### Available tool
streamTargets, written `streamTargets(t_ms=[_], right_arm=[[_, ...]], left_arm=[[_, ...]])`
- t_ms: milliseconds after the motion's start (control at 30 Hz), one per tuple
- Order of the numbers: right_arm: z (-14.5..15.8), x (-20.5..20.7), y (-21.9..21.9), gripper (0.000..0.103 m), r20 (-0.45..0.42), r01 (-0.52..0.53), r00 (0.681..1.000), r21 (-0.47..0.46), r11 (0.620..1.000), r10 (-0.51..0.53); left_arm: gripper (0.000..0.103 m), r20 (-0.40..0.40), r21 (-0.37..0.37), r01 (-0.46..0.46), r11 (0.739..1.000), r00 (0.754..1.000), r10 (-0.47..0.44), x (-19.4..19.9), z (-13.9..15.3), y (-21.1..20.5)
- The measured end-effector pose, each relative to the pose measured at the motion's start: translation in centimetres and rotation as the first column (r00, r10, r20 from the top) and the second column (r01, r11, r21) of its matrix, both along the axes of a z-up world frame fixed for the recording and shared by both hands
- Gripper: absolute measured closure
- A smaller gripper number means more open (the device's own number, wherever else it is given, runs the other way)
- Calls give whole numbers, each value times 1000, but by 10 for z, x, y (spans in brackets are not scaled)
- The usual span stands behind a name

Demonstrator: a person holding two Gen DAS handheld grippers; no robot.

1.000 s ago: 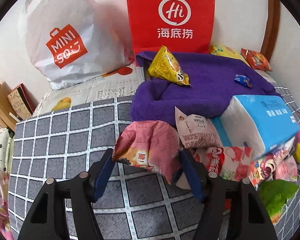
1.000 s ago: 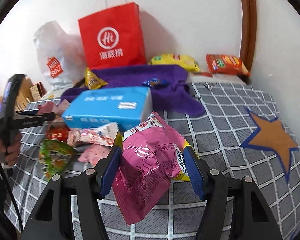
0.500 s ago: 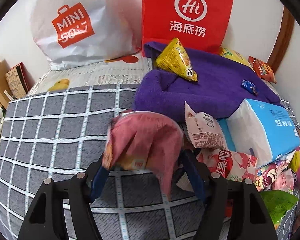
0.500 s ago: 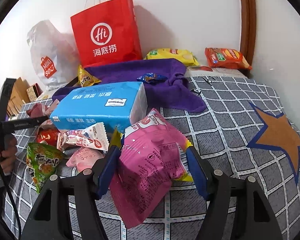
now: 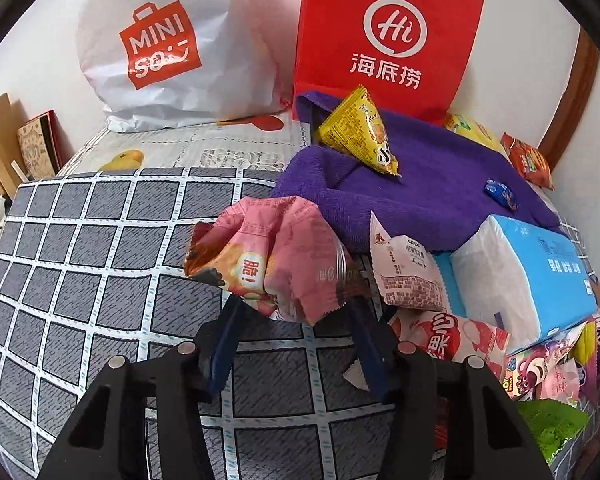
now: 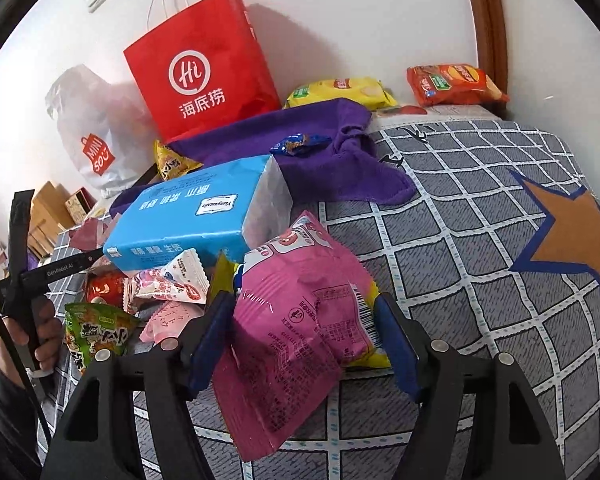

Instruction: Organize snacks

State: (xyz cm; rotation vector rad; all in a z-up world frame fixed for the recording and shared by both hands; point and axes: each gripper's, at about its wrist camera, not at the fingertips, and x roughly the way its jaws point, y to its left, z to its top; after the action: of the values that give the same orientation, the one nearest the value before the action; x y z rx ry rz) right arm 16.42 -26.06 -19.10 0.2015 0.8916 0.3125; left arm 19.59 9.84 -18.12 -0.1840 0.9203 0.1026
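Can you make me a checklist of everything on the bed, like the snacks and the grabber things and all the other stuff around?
Surface: grey checked bedcover with an orange star.
Job's things: crumpled pink snack bag between the left gripper fingers; bright pink snack bag between the right gripper fingers; small packets heaped under the blue tissue pack; yellow packet and blue candy on the purple towel; yellow chips and orange chips by the wall.
Clutter: tissue pack, towel.
Grippers: left closing on its bag; right slightly opening, bag between its fingers.
Cables: dark cord at the person's hand.
Surroundings: red paper bag, white plastic bag, cardboard boxes.
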Motion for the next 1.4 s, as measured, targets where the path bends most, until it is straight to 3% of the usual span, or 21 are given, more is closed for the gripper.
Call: streamTargets(t_ms=[167,400,500,933,1133,1267,1400], right_arm=[[1,0,2,31,-1,4,1000,-13,1000,-4],[1,-1,6,29,1,10,1000,-39,999,-10],[1,0,7,29,2,11,1000,-46,999,-11],[1,-1,10,29,8,8,1000,-62,998,-8],[5,-2,9,36,23,12,1000,-70,997,-10],[15,-9,14,39,35,11,999,-133,991,-6],[27,-17,18,40,57,-13,998,-136,991,21]], left_arm=[[62,7,-43,-7,999,1000,7,-3,1,0],[64,4,-45,-3,999,1000,3,-6,2,-6],[78,4,-67,4,998,1000,-3,-7,5,-5],[82,59,-172,-5,985,998,15,-18,22,10],[83,70,-208,18,978,998,-3,-27,26,11],[84,77,-219,32,975,997,-16,-40,34,8],[86,81,-197,47,979,996,-31,-52,45,3]])
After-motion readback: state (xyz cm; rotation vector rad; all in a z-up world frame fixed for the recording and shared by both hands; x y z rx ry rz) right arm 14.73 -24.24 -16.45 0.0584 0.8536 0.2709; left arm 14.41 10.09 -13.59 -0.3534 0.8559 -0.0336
